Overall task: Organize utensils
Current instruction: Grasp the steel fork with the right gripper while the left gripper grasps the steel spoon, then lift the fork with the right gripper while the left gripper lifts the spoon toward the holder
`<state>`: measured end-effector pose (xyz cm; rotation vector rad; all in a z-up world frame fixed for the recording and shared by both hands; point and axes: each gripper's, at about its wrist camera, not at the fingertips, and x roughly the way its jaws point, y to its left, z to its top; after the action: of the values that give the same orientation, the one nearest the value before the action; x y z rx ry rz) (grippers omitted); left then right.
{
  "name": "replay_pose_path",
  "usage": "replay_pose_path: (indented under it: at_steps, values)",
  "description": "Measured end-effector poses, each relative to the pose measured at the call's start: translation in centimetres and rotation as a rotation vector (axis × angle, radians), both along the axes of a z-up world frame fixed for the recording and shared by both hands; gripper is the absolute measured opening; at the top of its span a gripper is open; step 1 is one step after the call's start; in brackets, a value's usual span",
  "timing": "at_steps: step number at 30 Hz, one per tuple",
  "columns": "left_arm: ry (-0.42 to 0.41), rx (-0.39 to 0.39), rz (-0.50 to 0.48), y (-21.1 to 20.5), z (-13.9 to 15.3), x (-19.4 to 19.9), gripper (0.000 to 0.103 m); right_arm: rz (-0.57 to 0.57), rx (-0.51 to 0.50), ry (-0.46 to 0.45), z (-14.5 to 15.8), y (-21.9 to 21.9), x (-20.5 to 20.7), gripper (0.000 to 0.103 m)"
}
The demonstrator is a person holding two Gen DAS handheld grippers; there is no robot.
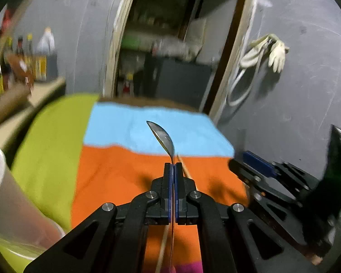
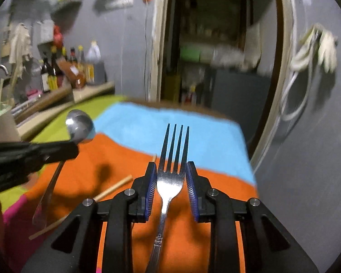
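In our left wrist view, the left gripper (image 1: 172,170) is clamped on a spoon (image 1: 163,137), bowl edge-on above the orange, blue and green cloth (image 1: 116,166). From the right wrist, the right gripper (image 2: 171,173) pinches a fork (image 2: 171,177) at its neck, tines forward; chopsticks (image 2: 112,187) lie on the cloth

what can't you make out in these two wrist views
- Spoon handle end: left wrist view, cut off by the bottom edge behind the left hand-held gripper.
- Fork handle end: right wrist view, cut off at the bottom.
- Bottles: labels blurred.
- Doorway shelves: dark, blurred.
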<state>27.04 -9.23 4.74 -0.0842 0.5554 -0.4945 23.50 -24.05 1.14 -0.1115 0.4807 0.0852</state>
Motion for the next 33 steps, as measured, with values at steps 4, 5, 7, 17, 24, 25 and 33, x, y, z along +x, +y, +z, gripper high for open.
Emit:
replay_pose_path:
  at_steps: [4, 5, 7, 17, 24, 25, 33]
  values:
    - [-0.132, -0.006, 0.023, -0.1, 0.7, -1.7, 0.000, -0.003, -0.054, -0.173, 0.9, 1.2, -2.8, 0.023]
    - [-0.167, -0.008, 0.030, -0.1, 0.9, -2.2, 0.000, -0.002, -0.064, -0.206, 1.1, 1.5, -3.2, 0.023]
    - [-0.220, -0.022, 0.035, 0.0, 1.0, -3.0, 0.000, 0.000, -0.077, -0.273, 1.4, 2.2, -4.0, 0.023]
    - [-0.335, -0.053, 0.052, 0.5, 1.0, -4.6, 0.000, 0.006, -0.090, -0.425, 2.3, 3.0, -6.2, 0.007]
    - [-0.334, -0.039, 0.045, 0.7, 0.7, -5.0, 0.000, 0.010, -0.085, -0.417, 2.3, 3.0, -6.2, 0.004]
    - [-0.332, -0.040, 0.046, 0.7, 0.7, -5.1, 0.000, 0.011, -0.087, -0.413, 2.3, 3.0, -6.1, 0.004]
    - [-0.291, -0.052, 0.018, 2.2, 1.7, -5.7, 0.000, 0.147, -0.046, -0.114, 1.2, 2.5, -1.8, 0.031]
